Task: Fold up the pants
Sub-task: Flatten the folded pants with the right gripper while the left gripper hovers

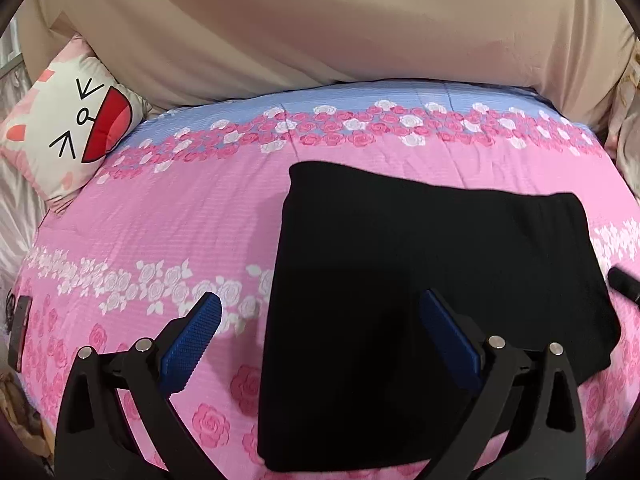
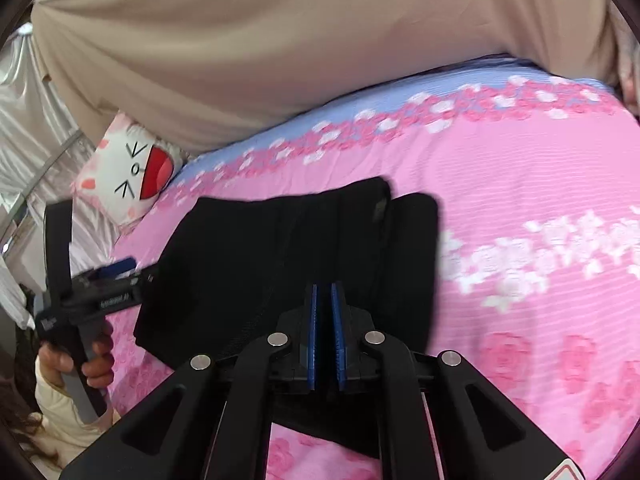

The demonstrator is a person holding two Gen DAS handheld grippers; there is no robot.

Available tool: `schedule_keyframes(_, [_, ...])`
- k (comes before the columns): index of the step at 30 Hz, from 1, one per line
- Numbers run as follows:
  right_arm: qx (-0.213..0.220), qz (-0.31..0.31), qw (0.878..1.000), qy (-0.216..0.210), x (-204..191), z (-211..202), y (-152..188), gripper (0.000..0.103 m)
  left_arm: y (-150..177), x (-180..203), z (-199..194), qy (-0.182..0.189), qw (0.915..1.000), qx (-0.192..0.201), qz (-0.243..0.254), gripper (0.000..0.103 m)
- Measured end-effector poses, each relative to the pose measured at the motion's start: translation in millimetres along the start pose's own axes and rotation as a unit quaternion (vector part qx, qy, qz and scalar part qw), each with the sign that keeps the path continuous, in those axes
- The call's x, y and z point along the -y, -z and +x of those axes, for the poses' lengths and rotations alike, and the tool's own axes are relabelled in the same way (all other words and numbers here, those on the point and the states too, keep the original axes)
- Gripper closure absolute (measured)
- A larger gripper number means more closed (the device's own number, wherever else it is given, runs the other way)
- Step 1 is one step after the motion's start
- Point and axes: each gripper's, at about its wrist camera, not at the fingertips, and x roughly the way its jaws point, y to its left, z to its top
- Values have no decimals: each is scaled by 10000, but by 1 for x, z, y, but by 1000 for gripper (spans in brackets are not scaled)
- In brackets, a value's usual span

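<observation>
Left gripper (image 1: 320,312) at frame bottom gapes wide, empty, straddling the pants' left edge. Pants (image 1: 432,300) lie folded center-right on the bedspread (image 1: 160,220). Right gripper (image 2: 325,294) nearly closed, holding nothing. Risk: a dragging finger snags cloth, undoing the fold.

The black, soft-knit pants (image 1: 420,300) lie folded into a compact, roughly rectangular stack, flat on the bedding. In the left wrist view the stack occupies the centre and lower right of the frame, its left edge straight and running to the bottom, its upper edge curving toward the right. In the right wrist view the pants (image 2: 280,248) fill the centre; a gathered waistband with vertical pleats shows on top, and a lower layer protrudes along the right edge.
</observation>
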Motion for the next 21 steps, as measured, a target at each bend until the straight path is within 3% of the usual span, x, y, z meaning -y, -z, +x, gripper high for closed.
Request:
schedule_keyframes(5, [9, -116, 9995, 291, 15, -6, -4, 91, 14, 6, -2, 64, 9998, -162, 103, 6])
schedule_keyframes(8, [-225, -459, 9984, 254, 9, 8, -2, 80, 22, 16, 0, 27, 9993, -250, 292, 6])
schedule_keyframes(15, [-411, -984, 9934, -433, -19, 23, -3, 76, 30, 18, 5, -120, 9989, -322, 318, 5])
schedule_keyframes(17, [-472, -1087, 9918, -479, -23, 29, -3, 64, 30, 16, 7, -86, 9989, -377, 247, 5])
schedule_keyframes(21, [-105, -648, 9955, -678, -2, 9, -10, 64, 30, 15, 6, -66, 9989, -416, 219, 5])
